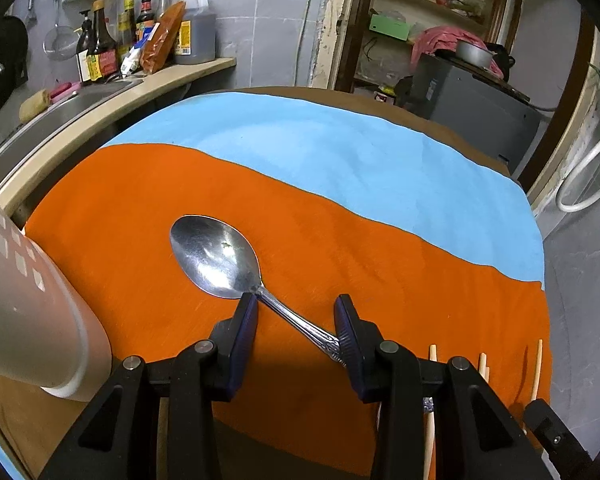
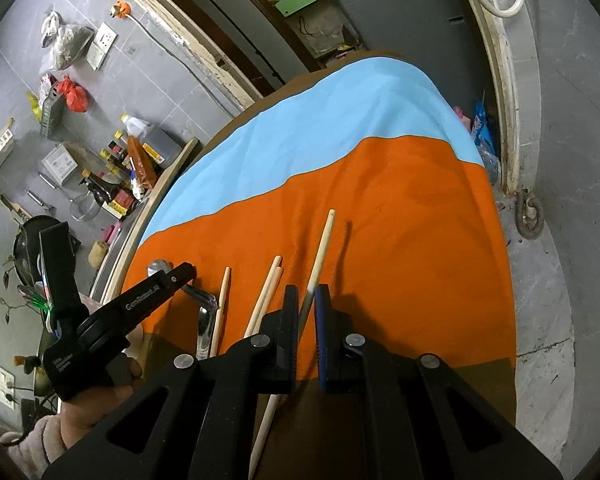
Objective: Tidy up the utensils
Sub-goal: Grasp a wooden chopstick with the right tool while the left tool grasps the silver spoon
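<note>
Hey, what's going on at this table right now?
A person is sorting utensils with a handheld tool in each hand. The right tool is shut on one chopstick, lifting it off the orange cloth. The left tool straddles the spoon, its pads touching the handle at a slant. Three more chopsticks lie between them.

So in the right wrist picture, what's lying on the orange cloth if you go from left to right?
Spoon → single chopstick → pair of chopsticks → chopstick pinched in the right gripper.
</note>
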The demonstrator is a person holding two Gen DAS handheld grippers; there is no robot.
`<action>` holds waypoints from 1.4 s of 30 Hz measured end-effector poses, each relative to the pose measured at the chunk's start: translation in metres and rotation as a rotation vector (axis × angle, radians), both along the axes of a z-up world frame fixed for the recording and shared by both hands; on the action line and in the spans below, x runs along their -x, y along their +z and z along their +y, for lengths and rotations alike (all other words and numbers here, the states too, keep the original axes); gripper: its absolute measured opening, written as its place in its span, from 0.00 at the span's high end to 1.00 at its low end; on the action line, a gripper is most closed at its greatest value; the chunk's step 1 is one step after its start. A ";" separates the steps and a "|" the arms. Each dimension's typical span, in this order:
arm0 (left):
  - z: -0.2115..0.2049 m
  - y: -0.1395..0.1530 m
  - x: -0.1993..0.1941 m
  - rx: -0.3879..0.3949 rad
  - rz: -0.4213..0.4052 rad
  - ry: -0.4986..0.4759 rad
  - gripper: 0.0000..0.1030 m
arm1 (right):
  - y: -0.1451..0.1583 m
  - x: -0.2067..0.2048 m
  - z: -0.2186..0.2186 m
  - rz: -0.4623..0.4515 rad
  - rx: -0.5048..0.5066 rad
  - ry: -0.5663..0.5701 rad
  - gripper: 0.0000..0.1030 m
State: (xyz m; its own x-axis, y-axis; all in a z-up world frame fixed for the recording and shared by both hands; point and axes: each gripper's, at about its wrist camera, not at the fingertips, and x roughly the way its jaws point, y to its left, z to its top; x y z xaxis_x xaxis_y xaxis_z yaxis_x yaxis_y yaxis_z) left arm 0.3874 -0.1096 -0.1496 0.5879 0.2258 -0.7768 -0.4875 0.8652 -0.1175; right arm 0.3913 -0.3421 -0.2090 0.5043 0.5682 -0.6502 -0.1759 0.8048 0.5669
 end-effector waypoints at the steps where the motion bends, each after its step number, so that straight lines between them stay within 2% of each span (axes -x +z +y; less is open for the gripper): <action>1: -0.001 0.000 0.000 -0.003 -0.001 0.001 0.65 | 0.000 -0.001 0.000 0.001 -0.001 0.000 0.93; 5: -0.002 0.001 -0.001 -0.018 -0.002 0.010 0.69 | 0.000 0.000 -0.001 -0.003 0.001 0.000 0.93; 9: -0.006 0.004 -0.001 -0.054 0.009 -0.008 0.83 | 0.002 -0.003 -0.001 -0.011 0.009 -0.001 0.94; 12: -0.014 0.003 -0.009 -0.048 0.011 -0.107 0.98 | 0.001 -0.009 -0.003 -0.010 -0.005 -0.005 0.95; 15: -0.028 0.000 -0.021 -0.035 0.026 -0.202 0.98 | 0.002 -0.020 -0.001 -0.017 -0.010 -0.010 0.96; 18: -0.031 -0.001 -0.023 -0.008 0.031 -0.232 0.99 | 0.003 -0.030 0.001 -0.021 -0.006 -0.019 0.96; 20: -0.024 0.003 -0.018 0.043 0.016 -0.228 0.98 | 0.004 -0.036 0.002 -0.022 0.001 -0.020 0.96; 23: -0.010 0.006 -0.008 0.071 -0.010 -0.158 0.98 | 0.003 -0.042 0.007 -0.014 0.011 -0.010 0.96; 26: 0.000 0.008 -0.003 0.066 -0.019 -0.062 0.91 | -0.002 -0.044 0.012 0.001 0.011 0.002 0.96; 28: 0.006 0.008 -0.002 0.075 -0.041 -0.010 0.78 | -0.005 -0.044 0.014 0.008 0.012 0.010 0.96; 29: 0.009 0.008 0.000 0.075 -0.056 0.008 0.75 | -0.006 -0.043 0.014 0.010 0.012 0.012 0.96; 31: 0.014 0.010 0.001 0.063 -0.090 0.040 0.54 | -0.007 -0.044 0.015 0.011 0.012 0.016 0.96; 33: 0.018 0.012 0.002 0.048 -0.122 0.076 0.44 | -0.008 -0.045 0.014 0.011 0.008 0.019 0.96; 39: 0.037 0.000 -0.019 0.114 -0.096 0.112 0.45 | -0.009 -0.051 0.016 0.006 0.001 0.027 0.96; 41: 0.043 -0.003 -0.022 0.134 -0.097 0.136 0.53 | -0.008 -0.052 0.017 0.001 0.000 0.025 0.96; 42: 0.046 -0.004 -0.024 0.141 -0.098 0.145 0.61 | -0.008 -0.054 0.018 -0.001 -0.003 0.024 0.96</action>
State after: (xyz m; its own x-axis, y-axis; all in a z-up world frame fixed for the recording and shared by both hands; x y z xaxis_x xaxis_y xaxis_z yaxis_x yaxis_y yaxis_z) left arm 0.4110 -0.0638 -0.1537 0.6312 0.2065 -0.7477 -0.5860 0.7584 -0.2853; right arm 0.4457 -0.3246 -0.2166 0.4913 0.5818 -0.6481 -0.1958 0.7989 0.5687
